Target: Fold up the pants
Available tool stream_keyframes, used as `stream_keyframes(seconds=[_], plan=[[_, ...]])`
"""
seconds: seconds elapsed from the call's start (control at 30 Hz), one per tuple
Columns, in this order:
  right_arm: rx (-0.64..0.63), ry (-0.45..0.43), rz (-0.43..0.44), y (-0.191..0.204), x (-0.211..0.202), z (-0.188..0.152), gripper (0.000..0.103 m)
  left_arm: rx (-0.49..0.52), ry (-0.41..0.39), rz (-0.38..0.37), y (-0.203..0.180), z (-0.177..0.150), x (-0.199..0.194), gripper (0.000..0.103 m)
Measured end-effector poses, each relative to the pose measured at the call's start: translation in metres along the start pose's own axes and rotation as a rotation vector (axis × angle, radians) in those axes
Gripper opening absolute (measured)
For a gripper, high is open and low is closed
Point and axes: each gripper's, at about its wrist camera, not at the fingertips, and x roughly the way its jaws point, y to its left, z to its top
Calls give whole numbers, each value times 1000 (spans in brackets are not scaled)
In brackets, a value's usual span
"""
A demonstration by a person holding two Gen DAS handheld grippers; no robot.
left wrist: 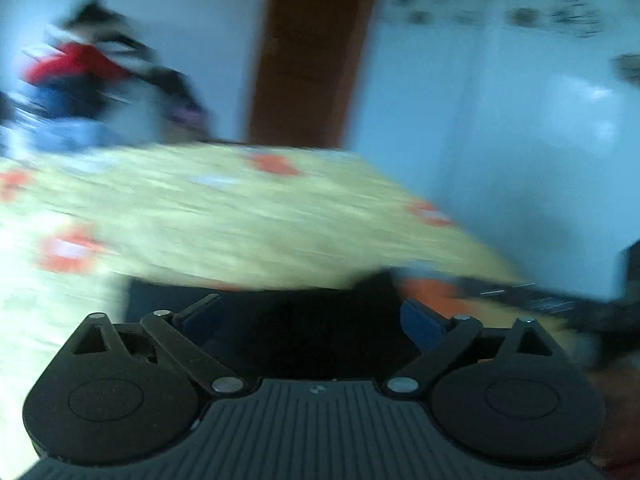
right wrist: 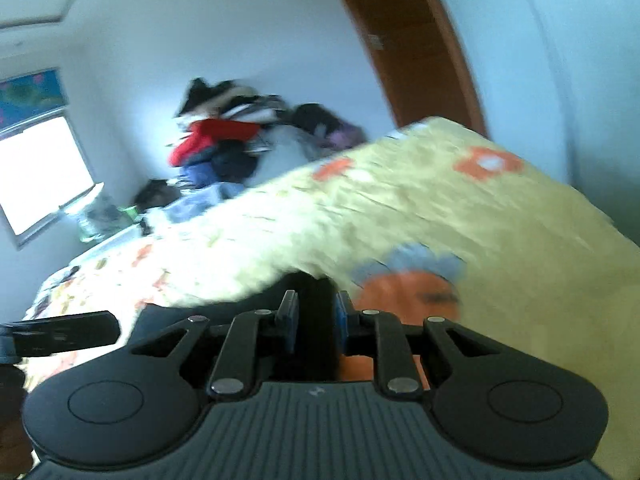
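Lying dark across the near edge of the bed, the pants (left wrist: 304, 320) sit directly ahead of both claws on a yellow bedspread (left wrist: 224, 216) printed with orange flowers. Both views are smeared by motion, so the garment's outline and folds cannot be made out.

The left claw (left wrist: 310, 318) is released: its blue pads stand wide apart above the dark cloth, pressing on nothing. The right claw (right wrist: 314, 316) is clenched on a ridge of the same black fabric, which rises between its two nearly closed pads. In the right wrist view the other tool's black finger shows at the left edge, over the bedspread.

My reading is that a fold is under way, with one side of the pants let go and the other side kept pinched. The next move probably calls for the right claw to lay its pinch of cloth flat and let go, while the left one seeks a fresh edge to grasp.

Beyond the bed a heap of clothes (right wrist: 224, 140) is piled against the white wall, beside a brown door (right wrist: 416, 40).
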Motion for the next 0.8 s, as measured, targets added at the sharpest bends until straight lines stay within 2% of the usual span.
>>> stream_keyframes(seconds=[0.07,0.13,0.17,0.2,0.23,0.3,0.33,0.37,0.4,0.47,0.5,0.57,0.6,0.63,0.7,0.73,0.77,0.8], plan=[[-38,59,26,10,29,5,33,-8,27,117,25,1,5,98],[-35,112,24,12,57,7,53,-33,68,177,48,3,15,98],[-22,131,27,12,67,7,53,-39,82,194,56,4,22,98],[-10,145,45,11,75,5,52,-33,94,202,60,6,27,98],[-18,154,70,12,79,3,34,-22,101,207,63,8,32,98],[-91,149,17,19,81,1,23,14,133,225,63,9,52,98],[-148,133,-49,22,80,0,15,20,152,249,64,10,64,98],[-185,121,-106,22,80,2,15,24,172,267,65,10,77,98],[-171,125,-126,17,82,3,15,24,184,275,67,9,81,98],[-132,143,-118,9,85,4,15,19,211,288,69,3,90,99],[-147,131,-144,10,83,5,19,9,211,287,73,0,90,99],[-250,46,-265,30,66,5,23,-3,185,288,73,-3,81,97],[-283,8,-229,40,55,4,25,4,161,292,72,-4,74,98],[-294,5,-129,49,48,3,25,17,144,299,70,-5,70,99],[-312,120,66,64,53,-6,28,57,157,305,66,-7,75,100],[-346,186,87,71,62,-15,27,79,179,299,64,-8,80,100],[-396,220,60,72,71,-23,27,91,190,297,64,-9,83,100],[-429,211,45,68,76,-29,27,80,177,292,65,-8,78,99]])
